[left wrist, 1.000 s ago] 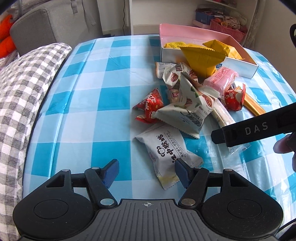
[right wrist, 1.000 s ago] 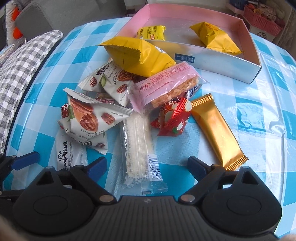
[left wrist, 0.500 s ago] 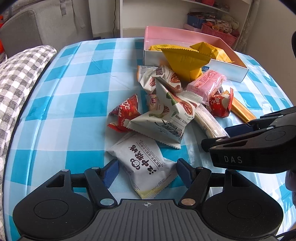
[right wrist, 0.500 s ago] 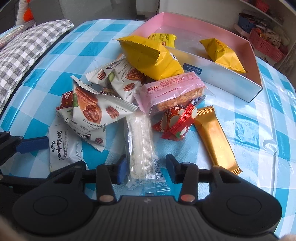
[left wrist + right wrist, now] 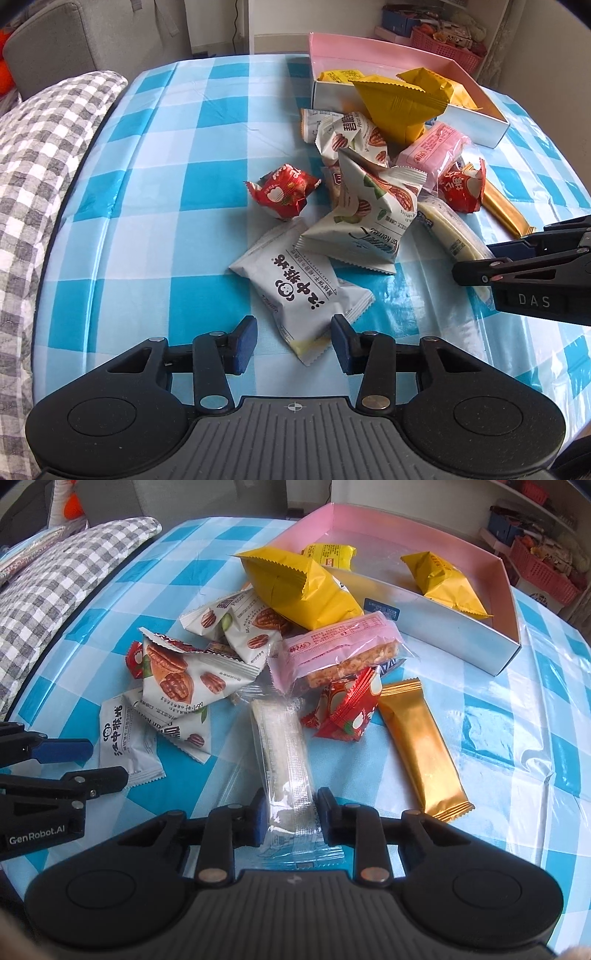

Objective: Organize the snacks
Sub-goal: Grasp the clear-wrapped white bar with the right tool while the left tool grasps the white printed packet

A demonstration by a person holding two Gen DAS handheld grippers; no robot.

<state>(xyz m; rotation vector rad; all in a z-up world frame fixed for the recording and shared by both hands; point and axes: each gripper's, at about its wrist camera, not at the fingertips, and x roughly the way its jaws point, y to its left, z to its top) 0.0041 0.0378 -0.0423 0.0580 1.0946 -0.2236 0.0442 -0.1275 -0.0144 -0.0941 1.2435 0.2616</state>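
In the left wrist view a white packet with a monkey logo (image 5: 299, 291) lies on the checked tablecloth. Its near corner sits between the pads of my left gripper (image 5: 293, 343). The jaws are closing and the left pad stands clear of the packet. My right gripper (image 5: 291, 821) is closing on the near end of a long clear-wrapped white bar (image 5: 284, 749), with both pads against the wrapper. The pink box (image 5: 461, 627) behind the pile holds yellow packets (image 5: 447, 579).
The pile has a big yellow packet (image 5: 299, 587), pecan packets (image 5: 184, 679), a pink-wrapped bar (image 5: 332, 653), red candies (image 5: 347, 709) and a gold bar (image 5: 421, 749). A checked cushion (image 5: 40, 166) borders the table's left edge. The right gripper (image 5: 476, 260) juts in at the right.
The right jaws went from wide to pinched on the clear-wrapped bar. The left jaws narrowed around the white packet's corner. Neither gripper has shifted much.
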